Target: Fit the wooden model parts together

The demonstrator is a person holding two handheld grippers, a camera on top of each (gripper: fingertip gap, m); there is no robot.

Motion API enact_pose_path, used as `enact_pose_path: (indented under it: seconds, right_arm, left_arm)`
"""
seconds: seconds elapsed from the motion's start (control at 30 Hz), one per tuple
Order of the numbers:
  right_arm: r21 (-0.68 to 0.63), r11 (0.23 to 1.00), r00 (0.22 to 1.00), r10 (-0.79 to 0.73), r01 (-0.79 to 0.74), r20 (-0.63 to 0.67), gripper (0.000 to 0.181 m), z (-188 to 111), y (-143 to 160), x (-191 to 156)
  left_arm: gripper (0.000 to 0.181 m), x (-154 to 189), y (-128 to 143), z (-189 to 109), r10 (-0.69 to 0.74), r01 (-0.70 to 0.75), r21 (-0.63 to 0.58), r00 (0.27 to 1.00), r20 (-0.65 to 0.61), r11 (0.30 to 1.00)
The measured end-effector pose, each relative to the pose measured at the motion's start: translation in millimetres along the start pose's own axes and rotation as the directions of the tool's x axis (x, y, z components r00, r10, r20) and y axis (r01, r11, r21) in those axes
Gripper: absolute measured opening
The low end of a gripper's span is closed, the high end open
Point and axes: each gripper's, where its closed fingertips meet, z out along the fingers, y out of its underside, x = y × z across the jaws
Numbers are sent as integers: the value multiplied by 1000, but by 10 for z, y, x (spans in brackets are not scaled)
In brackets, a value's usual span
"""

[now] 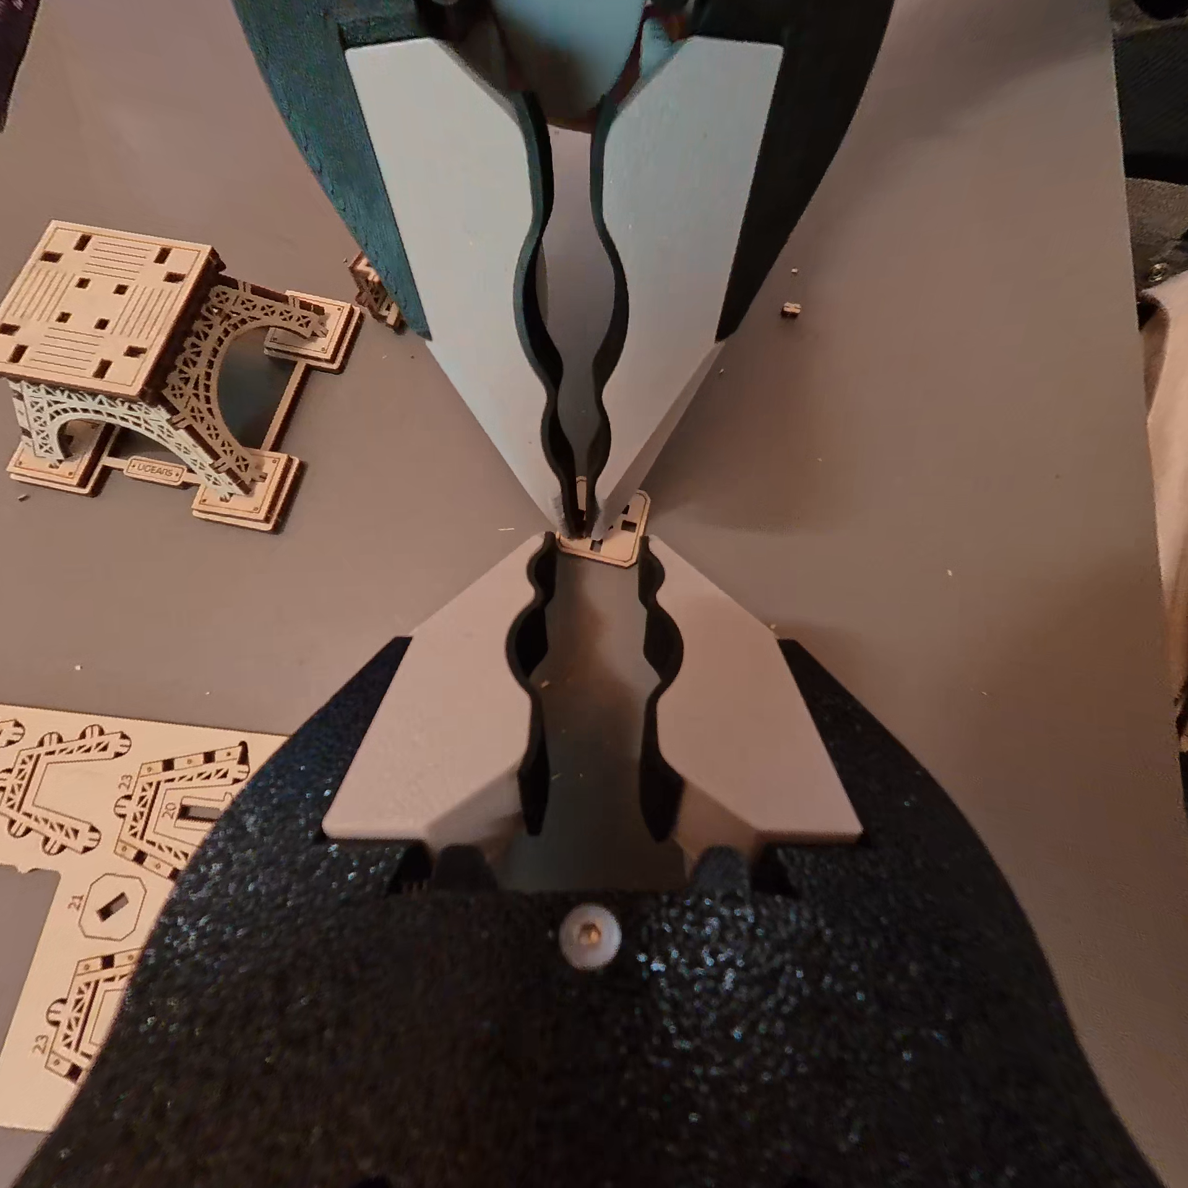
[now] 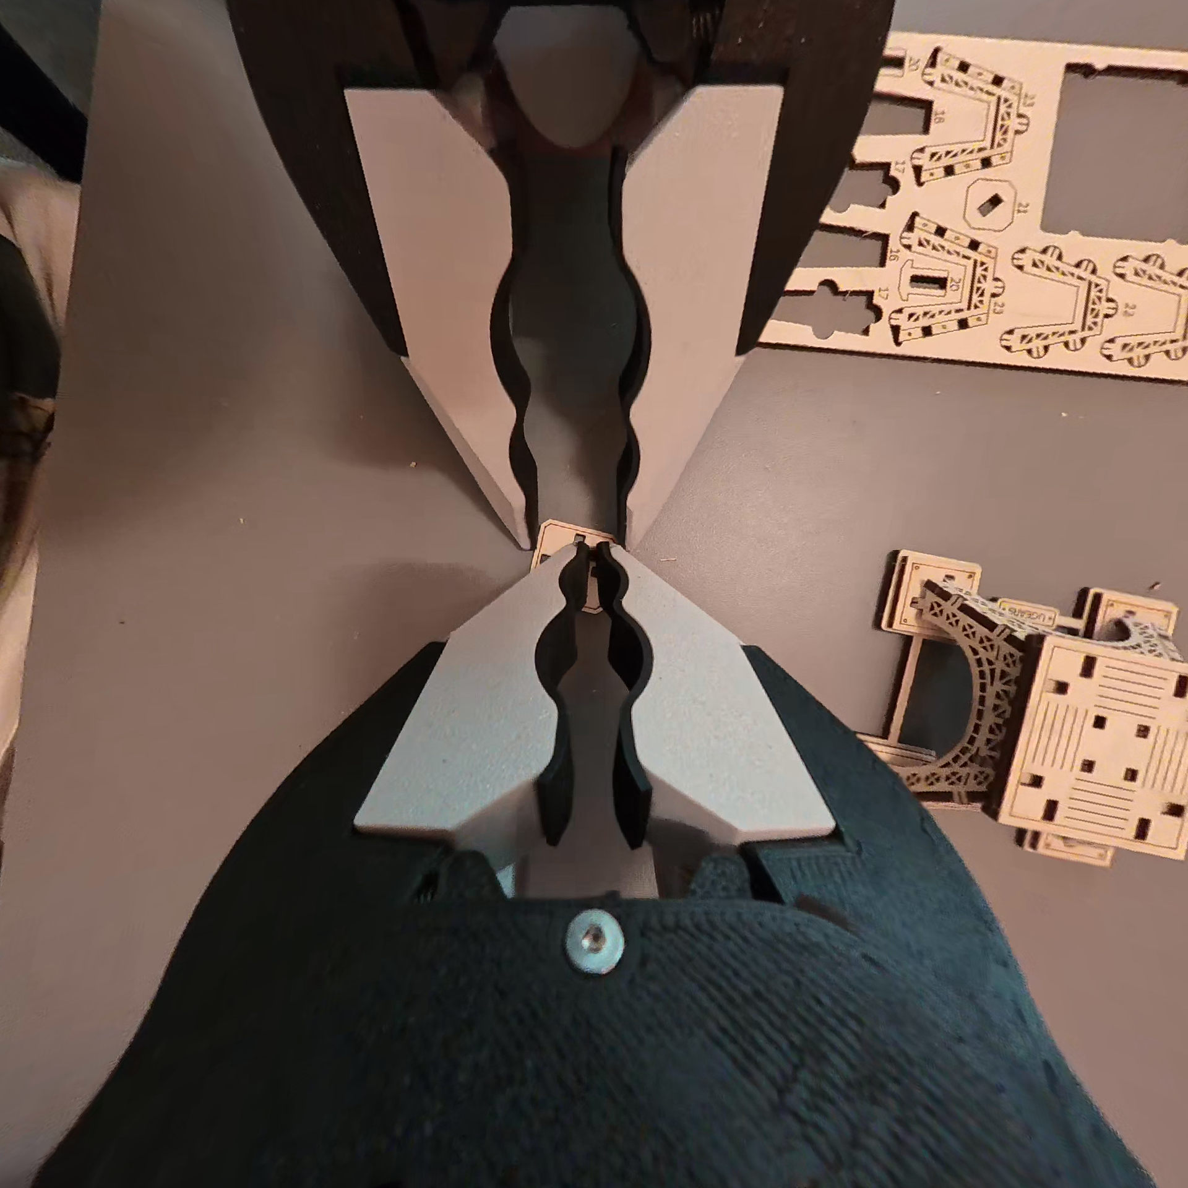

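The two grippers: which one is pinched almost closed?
The right gripper, with tips nearly touching around a small upright wooden tab. The left gripper is spread wide at the edge of the small flat wooden plate.

I can read writing in two places. Small engraved numbers stand beside the uncut parts on the wooden sheet (image 1: 64, 855) (image 2: 836, 334), one by each piece. A short engraved brand word sits on a little nameplate tab (image 1: 159, 471) (image 2: 1028, 616), on the edge of the tower base (image 1: 109, 308) (image 2: 1093, 752) between two corner feet.
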Motion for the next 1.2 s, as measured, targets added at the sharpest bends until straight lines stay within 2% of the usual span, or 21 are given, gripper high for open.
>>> enact_pose_path:
  seconds: [0.3, 0.4, 0.5, 0.63, 0.77, 0.9, 1.2]
  right_arm:
    - [-161, 987, 1000, -1, 5, 28, 1, 7, 7, -4]
    - [-162, 987, 999, 14, -7, 39, 1, 10, 1, -4]
    - [-125, 992, 999, 10, -6, 31, 1, 8, -8, -6]
    - [1, 998, 998, 56, -56, 25, 9, -18, -48, -41]
    - [62, 998, 993, 41, -34, -113, 4, -125, -2, 46]
    - [158, 987, 990, 41, -19, -134, 5, -151, -75, 20]
    - [154, 988, 991, 33, -13, -128, 1, -16, -32, 1]
  left_arm:
    - [24, 0, -2, 0, 2, -2, 5, 1000, 2, 1000]
    - [24, -2, 4, -6, -6, 6, 4, 1000, -5, 1000]
    - [24, -2, 5, -5, 2, -2, 4, 1000, 1, 1000]
    - [24, 0, 5, -4, 6, -6, 4, 1000, 3, 1000]
    - [24, 1, 4, -4, 6, -6, 5, 1000, 3, 1000]
    - [24, 0, 5, -3, 3, -3, 5, 1000, 0, 1000]
    - [24, -1, 5, -2, 2, -2, 5, 1000, -1, 1000]
